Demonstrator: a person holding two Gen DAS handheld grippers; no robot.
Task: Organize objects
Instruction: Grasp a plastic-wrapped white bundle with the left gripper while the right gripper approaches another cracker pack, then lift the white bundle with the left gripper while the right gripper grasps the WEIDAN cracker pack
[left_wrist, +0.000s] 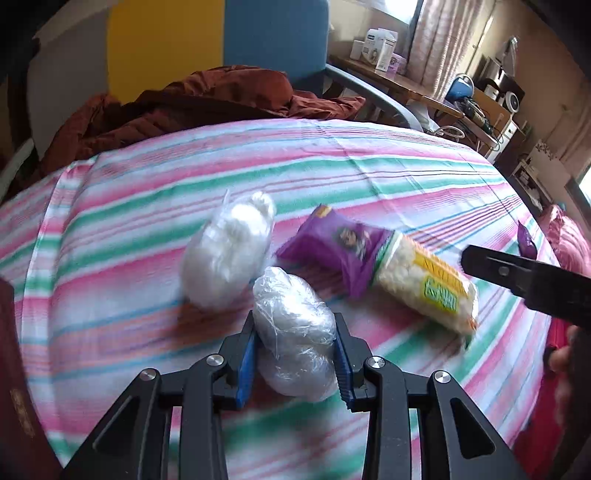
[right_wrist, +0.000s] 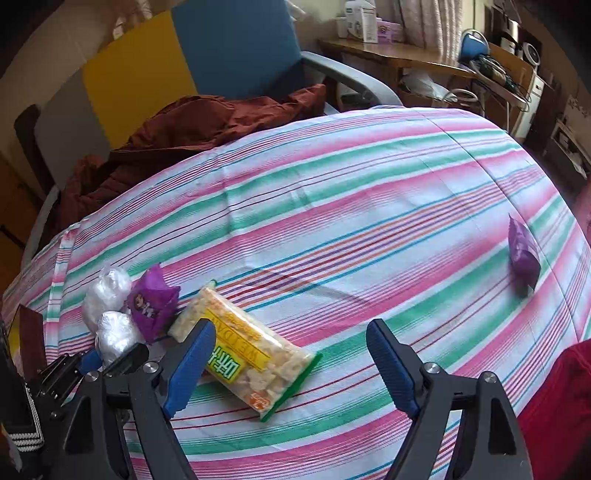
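My left gripper (left_wrist: 295, 354) is shut on a clear plastic bag of white stuff (left_wrist: 295, 332), low over the striped bed sheet (left_wrist: 332, 170). A second white bag (left_wrist: 225, 251) lies just beyond it on the left. A purple snack packet (left_wrist: 340, 247) and a long clear packet of puffed snacks (left_wrist: 424, 288) lie to the right. My right gripper (right_wrist: 291, 365) is open and empty, its left finger over the near end of the puffed snack packet (right_wrist: 243, 347). Another purple packet (right_wrist: 522, 254) lies far right on the sheet (right_wrist: 369, 184).
A rust-brown jacket (left_wrist: 207, 99) is heaped at the bed's far edge, before a blue and yellow chair (left_wrist: 273, 33). A wooden desk (left_wrist: 402, 81) with boxes stands at the back right. Red cloth (right_wrist: 561, 406) is at the near right.
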